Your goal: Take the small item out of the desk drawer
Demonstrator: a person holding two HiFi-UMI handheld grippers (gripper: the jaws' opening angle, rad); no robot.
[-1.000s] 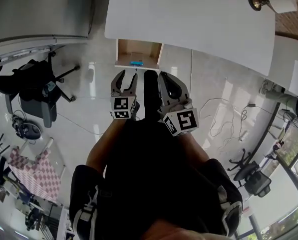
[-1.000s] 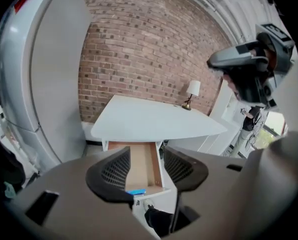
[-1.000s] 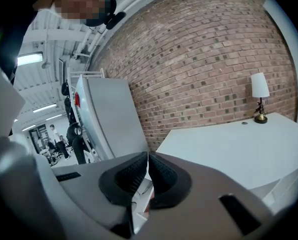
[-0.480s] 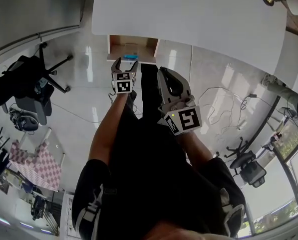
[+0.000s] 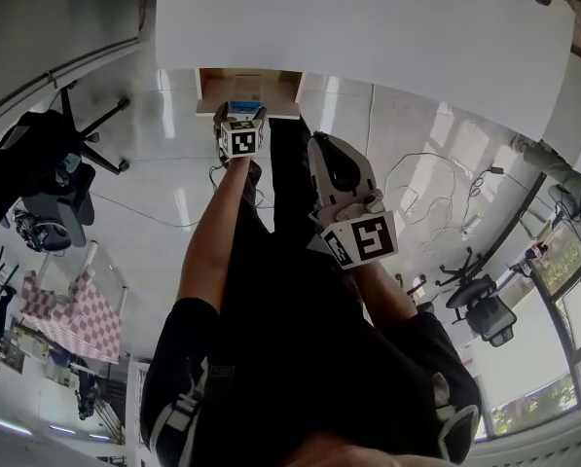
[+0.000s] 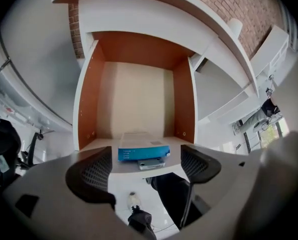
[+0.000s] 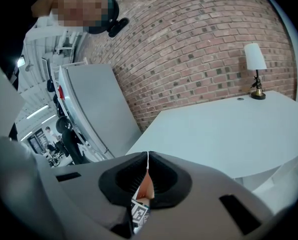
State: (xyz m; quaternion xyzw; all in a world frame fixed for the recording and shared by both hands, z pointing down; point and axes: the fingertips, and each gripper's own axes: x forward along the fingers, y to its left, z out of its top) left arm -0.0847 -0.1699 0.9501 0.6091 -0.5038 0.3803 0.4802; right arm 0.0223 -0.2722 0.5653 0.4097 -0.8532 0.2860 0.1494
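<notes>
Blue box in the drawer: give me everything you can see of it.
The blue box is flat and rectangular, looks like cardboard: blue long side with faint pale print, pale top. It lies flat on the floor of the open drawer, near the front edge, long side toward the left gripper. Nothing sits on it. A small grey thing shows just below its front; contact unclear. The gripper's fingers are opening, box ahead of them, untouched.
</notes>
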